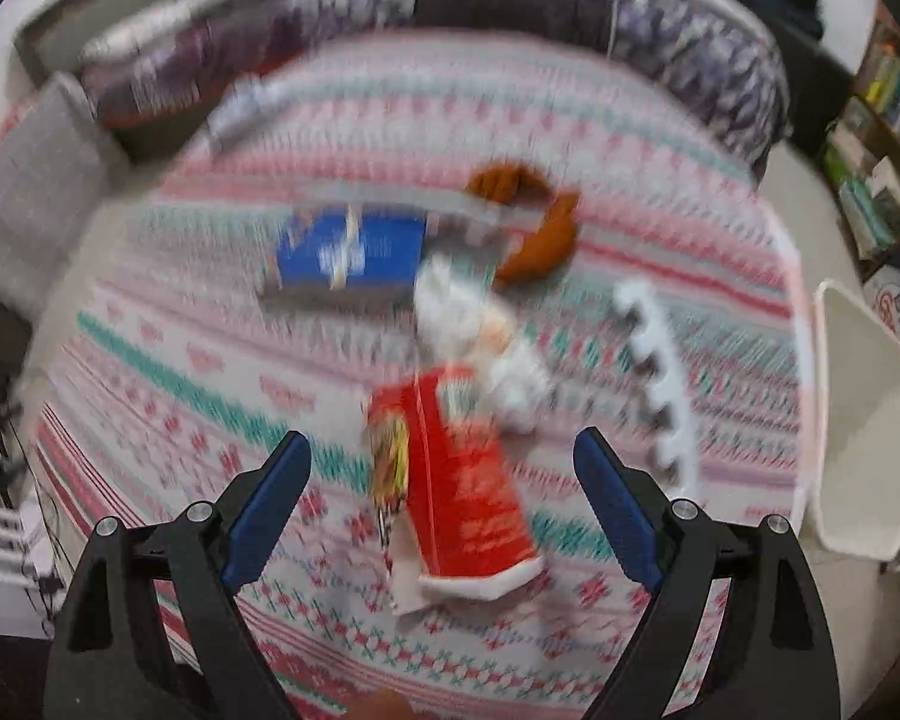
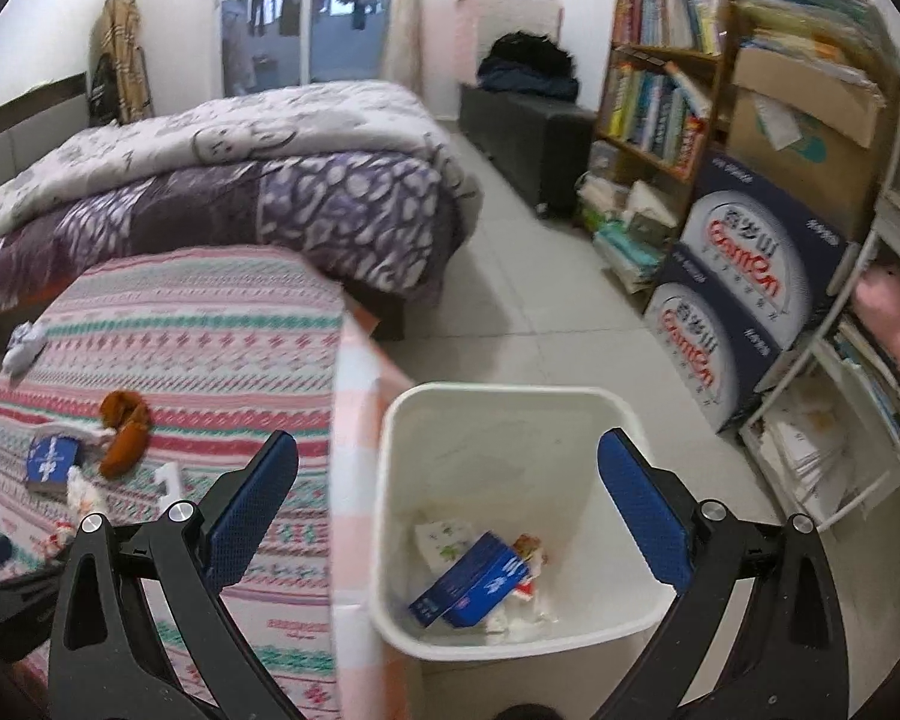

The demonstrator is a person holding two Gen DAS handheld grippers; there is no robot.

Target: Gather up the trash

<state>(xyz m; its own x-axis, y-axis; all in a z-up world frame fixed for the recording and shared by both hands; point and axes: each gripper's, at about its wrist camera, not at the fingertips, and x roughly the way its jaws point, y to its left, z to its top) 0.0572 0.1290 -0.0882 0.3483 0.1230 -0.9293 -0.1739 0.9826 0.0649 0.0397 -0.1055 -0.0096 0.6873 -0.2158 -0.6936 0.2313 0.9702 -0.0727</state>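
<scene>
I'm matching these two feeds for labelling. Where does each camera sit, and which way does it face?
Left wrist: on the left gripper, aimed steeply down at the red packet on the bedspread; open fingers show.
Right wrist: on the right gripper, looking down into the white bin beside the bed; open fingers show.
Shared: bedspread, bin, blue box, brown cloth.

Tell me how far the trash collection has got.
Partly done. The white bin beside the bed already holds a blue box and some crumpled wrappers. Nothing is in hand: both the left tongs and the right tongs are open and empty. Still lying on the striped blanket: a red packet, white paper, another blue box and a brown item.
</scene>
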